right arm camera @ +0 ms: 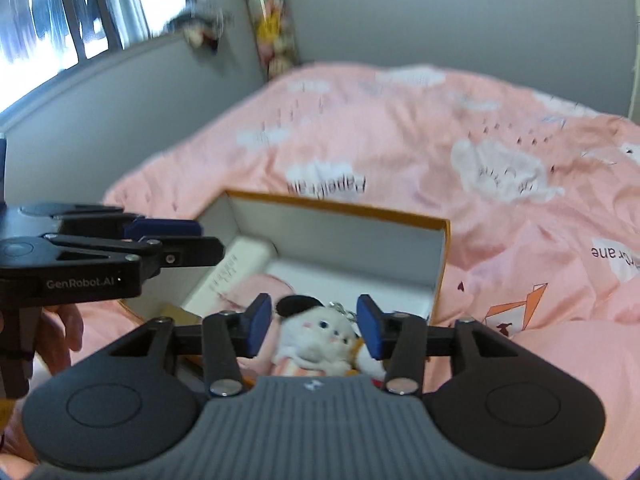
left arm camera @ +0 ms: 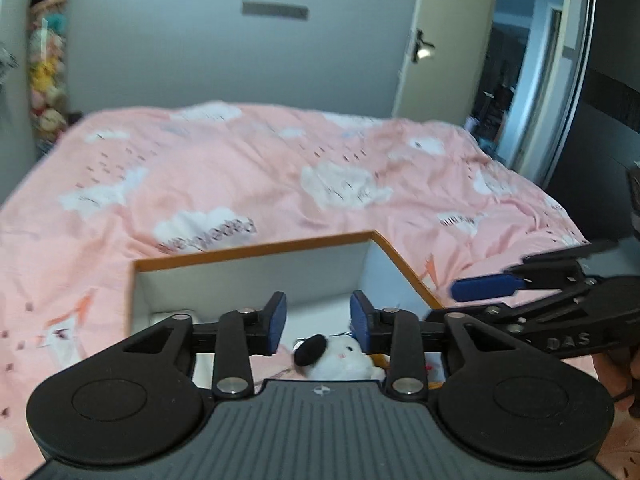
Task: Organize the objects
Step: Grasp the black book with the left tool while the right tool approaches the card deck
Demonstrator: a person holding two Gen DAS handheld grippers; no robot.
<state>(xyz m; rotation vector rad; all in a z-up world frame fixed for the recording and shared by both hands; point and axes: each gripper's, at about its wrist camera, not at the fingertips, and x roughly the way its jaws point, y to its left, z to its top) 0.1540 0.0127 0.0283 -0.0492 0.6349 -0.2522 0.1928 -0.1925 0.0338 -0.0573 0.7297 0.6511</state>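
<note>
- Both grippers hang over the box with nothing in them: the left gripper (left arm camera: 318, 320) has its blue pads spread apart, and the right gripper (right arm camera: 310, 326) likewise stands parted, neither one pressing on anything.
- Below them, a white plush toy (right arm camera: 320, 340) with a black ear lies inside the orange-rimmed box (right arm camera: 442, 264), toward its near end, with a small metal ring at its head.
- Beside the toy in the box lie a cream-coloured tube (right arm camera: 234, 276) along the left wall and something pink; other small items at the near edge are too blurred to name.
- By my reading, the plush toy's placement is done. Whether anything else is left to gather I cannot say, since the pink bedspread (left arm camera: 280, 168) around the box shows no loose items.
- Writing: "GenRobot.AI" on the left gripper's side in the right wrist view, "DAS" on the right gripper's side in the left wrist view, and upside-down print on the bedspread that seems to read "Papercrane".
</note>
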